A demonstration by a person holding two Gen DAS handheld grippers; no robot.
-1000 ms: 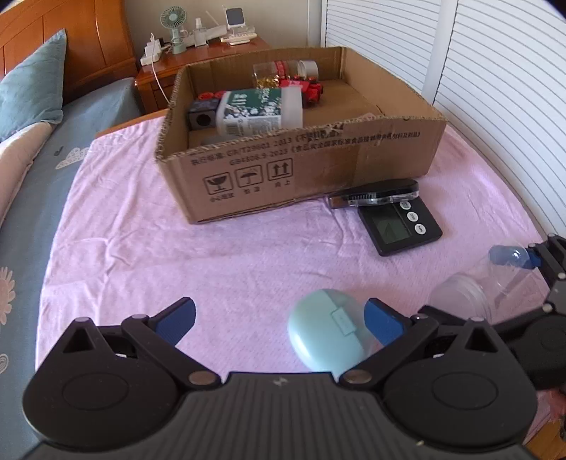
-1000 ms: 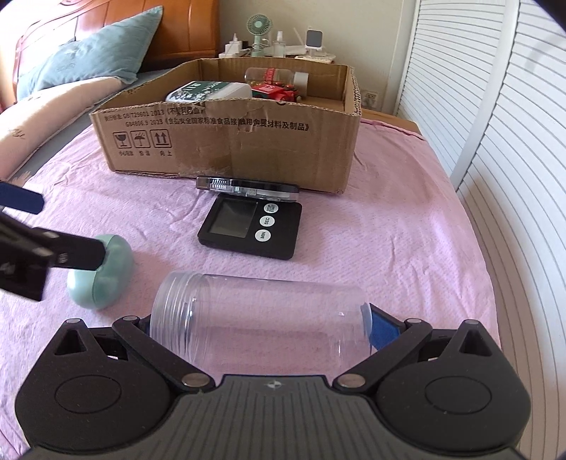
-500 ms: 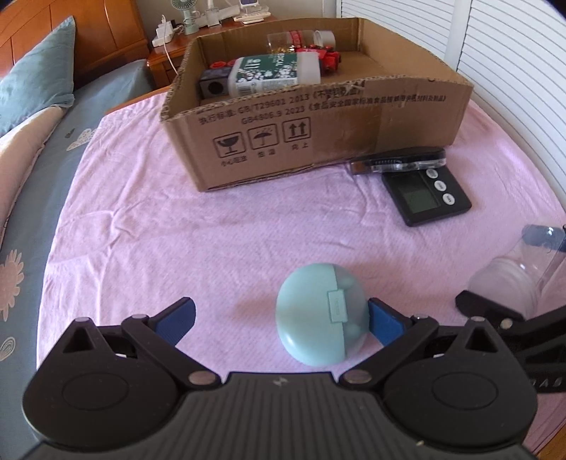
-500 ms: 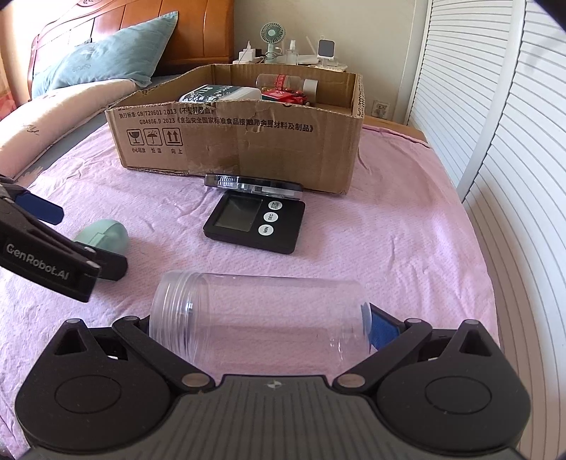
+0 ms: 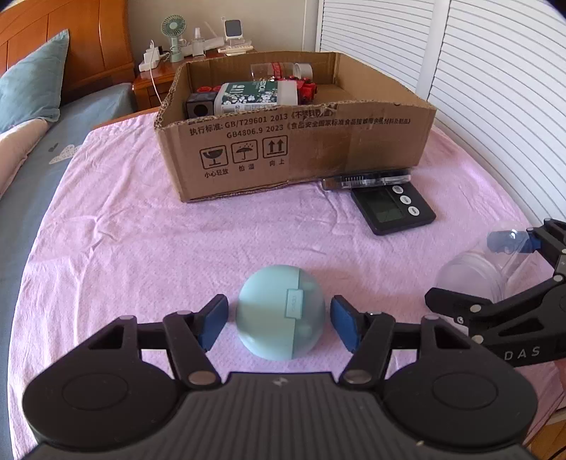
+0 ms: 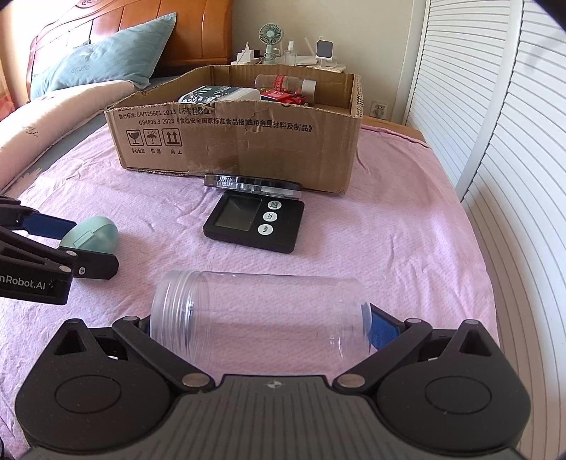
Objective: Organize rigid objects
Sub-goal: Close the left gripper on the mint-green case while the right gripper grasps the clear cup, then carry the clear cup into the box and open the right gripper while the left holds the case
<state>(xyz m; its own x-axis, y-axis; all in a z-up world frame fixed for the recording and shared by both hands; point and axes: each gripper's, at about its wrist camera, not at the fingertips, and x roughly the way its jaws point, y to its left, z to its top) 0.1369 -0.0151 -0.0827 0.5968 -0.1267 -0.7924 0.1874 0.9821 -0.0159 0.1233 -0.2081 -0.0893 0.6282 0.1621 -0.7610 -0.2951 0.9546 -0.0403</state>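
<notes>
A round teal case (image 5: 281, 311) lies on the pink cloth, between the blue pads of my left gripper (image 5: 279, 323). The pads stand a little off each side of it, so the gripper is open around it. The case also shows in the right wrist view (image 6: 92, 235). My right gripper (image 6: 261, 325) is shut on a clear plastic jar (image 6: 254, 315), held lengthwise between its fingers just above the cloth. The jar shows at the right edge of the left wrist view (image 5: 477, 272). A cardboard box (image 5: 297, 141) stands behind, holding a green-labelled bottle (image 5: 254, 97) and other items.
A black digital timer (image 5: 389, 210) and a clear-cased device (image 5: 368, 178) lie in front of the box's right part. White shutter doors run along the right. A bed with pillows lies to the left and a nightstand with a fan (image 5: 173, 32) stands behind.
My left gripper has shifted right and forward so the teal case is centred between its pads, and the jaws have narrowed toward it. The right gripper still holds the jar.
</notes>
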